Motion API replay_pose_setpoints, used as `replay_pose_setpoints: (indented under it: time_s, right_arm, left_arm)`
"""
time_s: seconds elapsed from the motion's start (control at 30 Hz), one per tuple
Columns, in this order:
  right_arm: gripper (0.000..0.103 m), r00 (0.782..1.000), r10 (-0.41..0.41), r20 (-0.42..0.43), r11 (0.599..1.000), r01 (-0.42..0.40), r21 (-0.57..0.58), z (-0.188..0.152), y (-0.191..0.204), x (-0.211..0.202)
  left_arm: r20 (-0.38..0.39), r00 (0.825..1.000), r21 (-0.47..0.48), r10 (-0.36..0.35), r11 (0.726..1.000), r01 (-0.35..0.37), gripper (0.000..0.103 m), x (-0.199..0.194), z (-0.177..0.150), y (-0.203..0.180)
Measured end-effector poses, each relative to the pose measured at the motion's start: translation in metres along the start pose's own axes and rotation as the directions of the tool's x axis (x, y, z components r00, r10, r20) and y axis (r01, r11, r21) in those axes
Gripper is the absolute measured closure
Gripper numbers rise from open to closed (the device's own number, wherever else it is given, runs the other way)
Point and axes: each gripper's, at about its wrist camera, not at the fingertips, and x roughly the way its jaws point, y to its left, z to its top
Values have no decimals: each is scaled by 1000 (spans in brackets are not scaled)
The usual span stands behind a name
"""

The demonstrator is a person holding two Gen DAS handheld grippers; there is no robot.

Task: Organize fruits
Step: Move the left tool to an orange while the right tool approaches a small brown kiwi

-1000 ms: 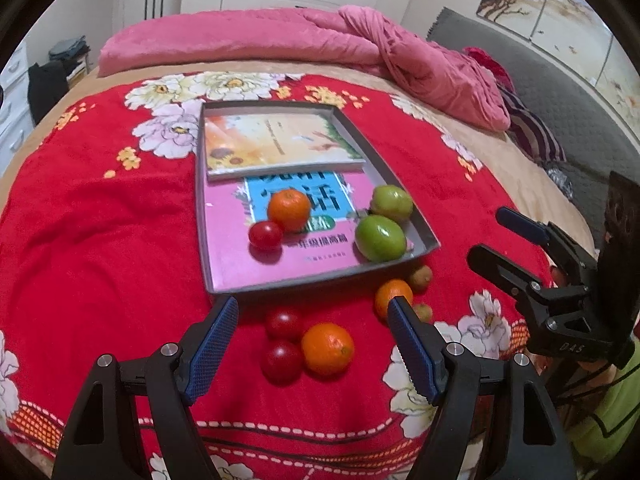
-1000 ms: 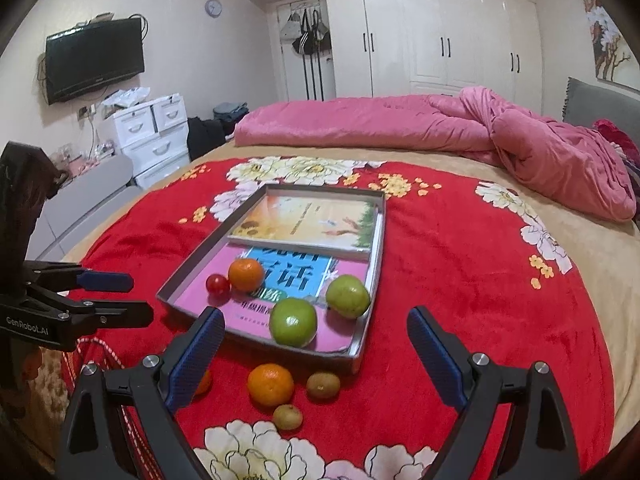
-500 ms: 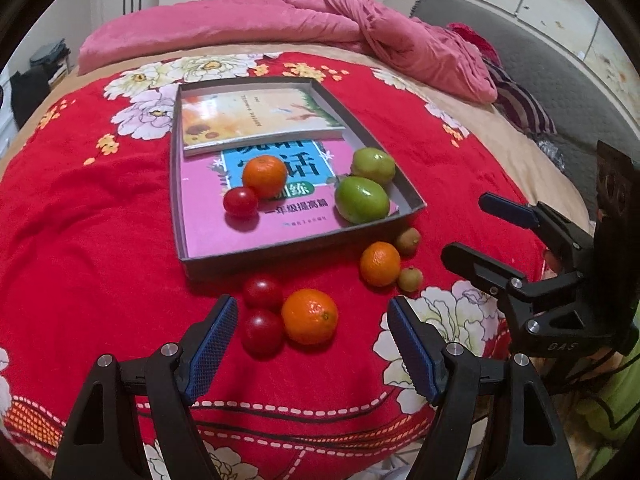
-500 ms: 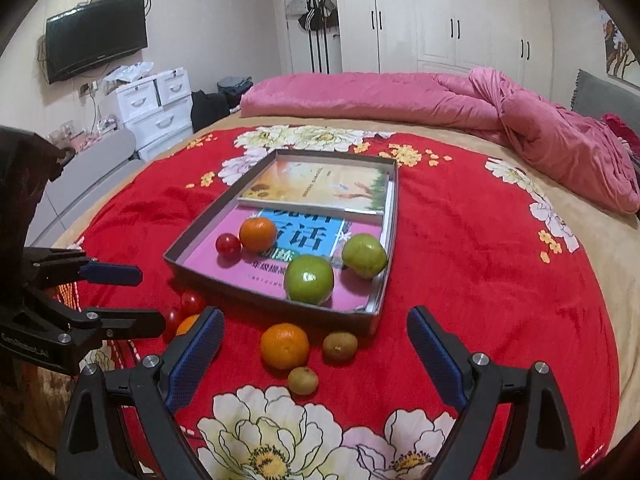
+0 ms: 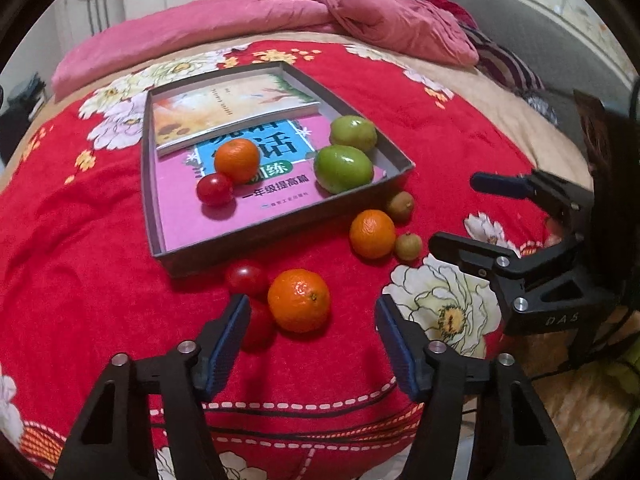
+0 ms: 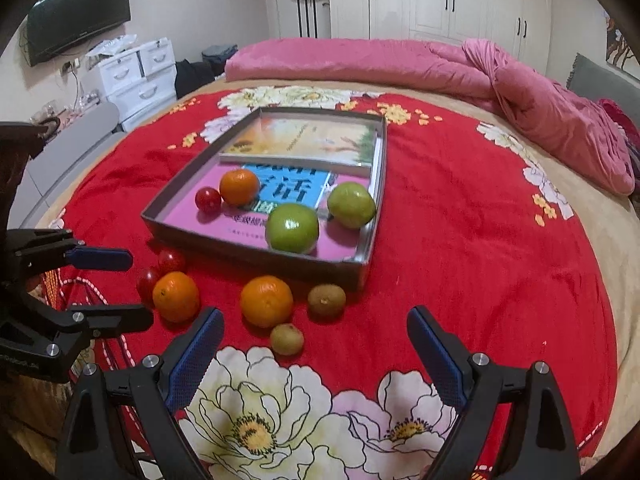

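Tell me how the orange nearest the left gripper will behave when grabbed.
The orange looks round and firm, so it will probably roll on the soft red blanket if nudged. A tomato touches it and may shift.

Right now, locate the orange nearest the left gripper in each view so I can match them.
Left wrist view: the orange lies low centre, just ahead of the open left gripper, beside two tomatoes.
Right wrist view: it lies lower left, next to the left gripper.
Shared landmark: the grey tray behind it.
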Motion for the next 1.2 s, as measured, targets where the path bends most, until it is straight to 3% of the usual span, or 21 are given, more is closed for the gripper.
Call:
replay_pose_setpoints:
  time_s: [0.3, 0.57, 0.67, 0.73, 0.9, 1.2]
  right_arm:
    - [10, 998, -4, -67, 1000, 4, -5, -7, 1, 13]
    - [12, 996, 10, -91, 1000, -9, 10, -10, -1, 19]
    - [20, 995, 15, -103, 1000, -14, 2, -11, 0, 22]
    - [33, 993, 28, -116, 1000, -28, -1, -11, 1, 26]
    - [53, 987, 63, -147, 998, -65, -9, -14, 3, 37]
    - [72, 981, 96, -171, 993, -105, -44, -14, 10, 49]
  left_arm:
    - [-20, 1000, 31, -3, 1000, 3, 45, 9, -1, -3]
    - [-48, 998, 79, 32, 996, -28, 56, 22, 3, -6]
    - [-47, 997, 101, 55, 994, -50, 56, 26, 5, -8]
    - [-49, 997, 102, 56, 993, -51, 57, 27, 6, -7]
    - [-51, 997, 98, 60, 994, -55, 60, 29, 7, -3]
    - [-64, 996, 91, 66, 994, -60, 60, 34, 9, -2]
